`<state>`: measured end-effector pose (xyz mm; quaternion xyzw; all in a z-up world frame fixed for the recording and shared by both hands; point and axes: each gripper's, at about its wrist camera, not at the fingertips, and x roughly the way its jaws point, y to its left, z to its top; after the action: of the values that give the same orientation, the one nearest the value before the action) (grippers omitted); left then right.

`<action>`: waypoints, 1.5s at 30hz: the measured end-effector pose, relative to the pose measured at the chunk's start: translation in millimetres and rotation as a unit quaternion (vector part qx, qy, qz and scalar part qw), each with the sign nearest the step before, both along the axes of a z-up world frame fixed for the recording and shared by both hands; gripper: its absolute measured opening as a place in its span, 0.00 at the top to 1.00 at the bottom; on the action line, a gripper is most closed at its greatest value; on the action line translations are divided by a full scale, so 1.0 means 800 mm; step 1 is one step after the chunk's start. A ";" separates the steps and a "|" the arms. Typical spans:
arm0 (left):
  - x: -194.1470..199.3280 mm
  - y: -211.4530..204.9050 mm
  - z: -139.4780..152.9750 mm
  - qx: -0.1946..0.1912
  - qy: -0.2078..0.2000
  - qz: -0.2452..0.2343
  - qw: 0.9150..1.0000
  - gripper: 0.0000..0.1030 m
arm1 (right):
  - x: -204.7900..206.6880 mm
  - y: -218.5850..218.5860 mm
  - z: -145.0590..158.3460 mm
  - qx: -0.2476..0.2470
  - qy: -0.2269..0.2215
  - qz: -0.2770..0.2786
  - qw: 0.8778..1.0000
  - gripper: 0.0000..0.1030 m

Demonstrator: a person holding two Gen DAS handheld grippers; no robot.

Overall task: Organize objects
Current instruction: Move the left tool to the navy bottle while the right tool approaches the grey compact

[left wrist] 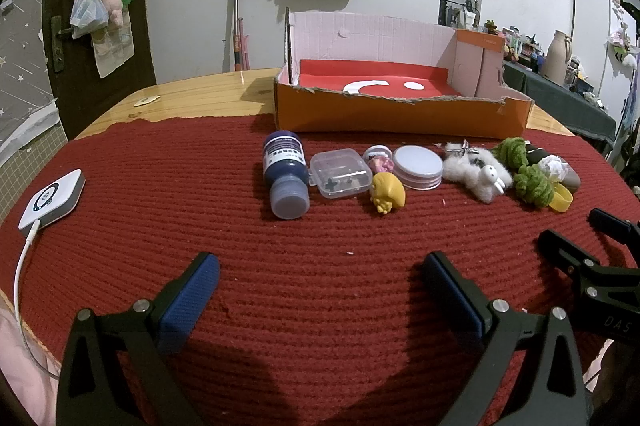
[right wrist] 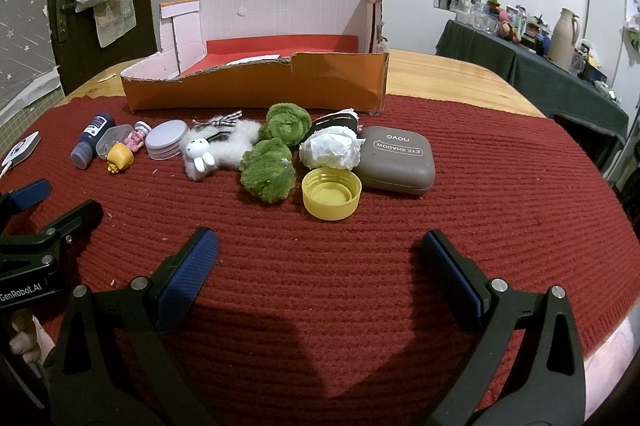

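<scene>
Both claws spread wide, nothing between: left gripper (left wrist: 320, 290) & right gripper (right wrist: 320, 270) hover over near red mat (right wrist: 460, 226). Objs lie in a row mid-mat, orange box (right wrist: 256, 86) just beyond. Yellow cap (right wrist: 331, 199) nearest the right one: prob light, stiff, slick — pinch across rim; green pom-poms (right wrist: 269, 171) soft, will squash.

My right gripper (right wrist: 320, 266) hangs wide open over the red mat (right wrist: 460, 194), nothing between its jaws.

Just ahead of my fingers sits a yellow cap (right wrist: 331, 199), open side up, touching a grey eyeshadow case (right wrist: 394, 160) to its right and a white wad (right wrist: 330, 150) behind it. Ahead-left lie two green pompoms (right wrist: 269, 176), a white bunny plush (right wrist: 200, 154), a round tin (right wrist: 166, 139), a yellow figure (right wrist: 118, 156) and a blue bottle (right wrist: 90, 140). Beyond them stands the orange box (right wrist: 256, 86). My left gripper (right wrist: 48, 214) shows at the far left.
</scene>
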<state>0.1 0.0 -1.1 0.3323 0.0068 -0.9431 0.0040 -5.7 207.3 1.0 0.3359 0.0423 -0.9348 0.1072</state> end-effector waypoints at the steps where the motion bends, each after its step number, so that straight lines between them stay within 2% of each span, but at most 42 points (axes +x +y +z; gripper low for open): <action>1: 0.000 0.000 0.000 0.000 0.000 0.000 1.000 0.00 | 0.000 0.000 0.000 0.000 0.000 0.000 1.000 0.00; 13: 0.000 -0.001 0.005 0.000 -0.003 -0.002 1.000 0.00 | 0.000 0.001 0.000 0.000 -0.001 0.002 1.000 0.00; 21: -0.006 0.002 0.008 -0.002 -0.012 -0.013 1.000 0.00 | 0.000 0.000 0.005 -0.003 -0.017 0.011 1.000 0.00; 28: -0.015 -0.004 0.031 -0.003 0.001 -0.022 1.000 0.00 | -0.014 0.018 0.028 -0.025 -0.014 0.006 1.000 0.00; 34: -0.041 -0.022 0.047 0.005 -0.003 -0.014 1.000 0.00 | -0.037 0.034 0.056 -0.025 -0.001 -0.016 1.000 0.00; 45: -0.083 -0.055 0.052 0.010 -0.040 -0.027 0.999 0.00 | -0.089 0.063 0.047 -0.015 -0.059 -0.055 0.997 0.00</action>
<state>-66.4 -44.2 40.6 0.3697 0.0071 -0.9288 -0.0244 -76.6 257.4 38.7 0.3909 0.0034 -0.9183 0.0630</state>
